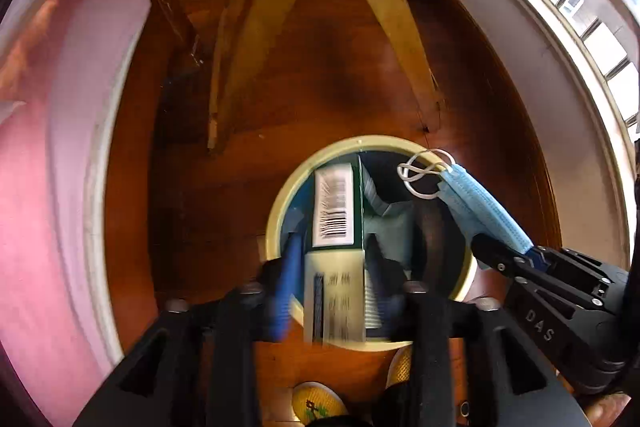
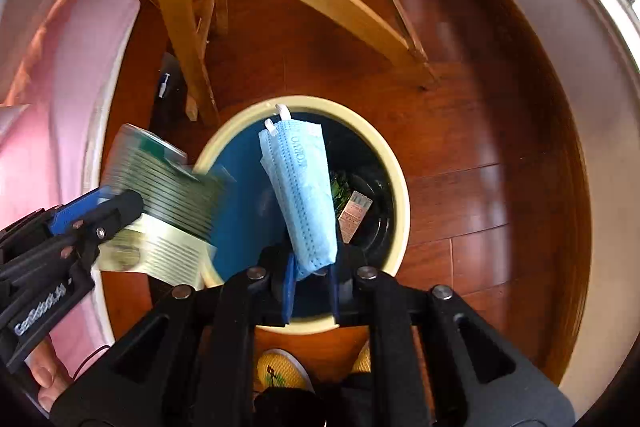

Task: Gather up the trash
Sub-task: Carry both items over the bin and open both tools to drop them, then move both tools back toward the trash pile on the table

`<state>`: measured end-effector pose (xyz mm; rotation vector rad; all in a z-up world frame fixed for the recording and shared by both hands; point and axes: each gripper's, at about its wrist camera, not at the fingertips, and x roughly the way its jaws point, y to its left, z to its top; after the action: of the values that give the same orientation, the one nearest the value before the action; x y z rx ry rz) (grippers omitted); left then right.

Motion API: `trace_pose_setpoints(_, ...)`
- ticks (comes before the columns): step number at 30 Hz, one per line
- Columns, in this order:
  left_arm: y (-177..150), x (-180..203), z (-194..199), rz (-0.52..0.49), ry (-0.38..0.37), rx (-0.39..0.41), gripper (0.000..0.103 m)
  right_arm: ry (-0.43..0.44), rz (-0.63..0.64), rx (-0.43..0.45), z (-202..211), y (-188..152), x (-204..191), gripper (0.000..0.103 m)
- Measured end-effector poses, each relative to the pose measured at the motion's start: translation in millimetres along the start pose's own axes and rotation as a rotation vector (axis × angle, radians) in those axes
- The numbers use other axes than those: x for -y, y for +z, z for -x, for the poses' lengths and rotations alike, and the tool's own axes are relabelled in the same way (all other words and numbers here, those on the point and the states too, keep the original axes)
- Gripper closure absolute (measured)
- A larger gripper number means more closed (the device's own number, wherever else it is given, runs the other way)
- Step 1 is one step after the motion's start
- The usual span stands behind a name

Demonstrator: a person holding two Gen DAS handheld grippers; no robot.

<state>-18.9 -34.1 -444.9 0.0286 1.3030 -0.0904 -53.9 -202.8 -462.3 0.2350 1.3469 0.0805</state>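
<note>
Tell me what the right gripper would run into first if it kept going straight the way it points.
Probably the inside of the trash bin: the right gripper, with the blue face mask between its fingers, points down into the bin's open mouth, toward the litter at its bottom. Depth is unclear.

Left hand-held gripper [image 1: 334, 255]: points steeply down; its fingers stand apart either side of a green and white box [image 1: 338, 227], gaps visible between pads and box; blurred.
Left blue pad [image 1: 286, 291]: on the left finger, clear of the box.
Right hand-held gripper [image 2: 314, 267]: points steeply down; fingers close together, pinching the lower end of a blue face mask [image 2: 300, 187] that hangs forward between them.
Person's thumb [image 2: 46, 371]: wrapped at the left gripper's handle, seen from the right wrist view.
Feet [image 2: 280, 371]: yellow shoes below both grippers.
</note>
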Motion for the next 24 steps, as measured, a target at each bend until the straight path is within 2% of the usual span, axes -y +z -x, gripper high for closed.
trace_pose_setpoints(1, -0.3, -2.1, -5.4, 0.005, -0.004, 0.008, 0.042, -0.001, -0.005, -0.001, -6.9, -0.7, 1.8, 0.076)
trace_pose_setpoints(2, -0.4, -3.8, -8.4, 0.009, -0.007, 0.019, 0.022, 0.003, -0.010, 0.000, -11.4, -2.4, 3.1, 0.061)
trace_pose_setpoints(3, -0.4, -6.3, -11.1, 0.013, -0.009, 0.028, 0.007, 0.012, -0.013, 0.005, -16.0, -3.2, 3.0, 0.056)
trace_pose_setpoints(8, -2.5, -12.8, -8.3, 0.021, 0.024, 0.054, 0.006, 0.008, 0.000, 0.034, -14.6, -3.6, 7.0, 0.046)
trace_pose_setpoints(14, -0.3, -25.1, 22.5, 0.062, 0.035, 0.093, 0.006, 0.000, -0.029, 0.056, 24.6, -1.3, 1.3, 0.045)
trace_pose_setpoints(18, -0.8, -31.7, 64.6, 0.063, 0.035, 0.115, 0.006, -0.003, -0.032, 0.066, 65.4, -1.2, -6.4, 0.045)
trace_pose_setpoints(24, -0.4, -35.5, 157.9, 0.053, 0.018, 0.156, 0.006, 0.006, -0.046, 0.087, 155.1, 0.6, -27.7, 0.044)
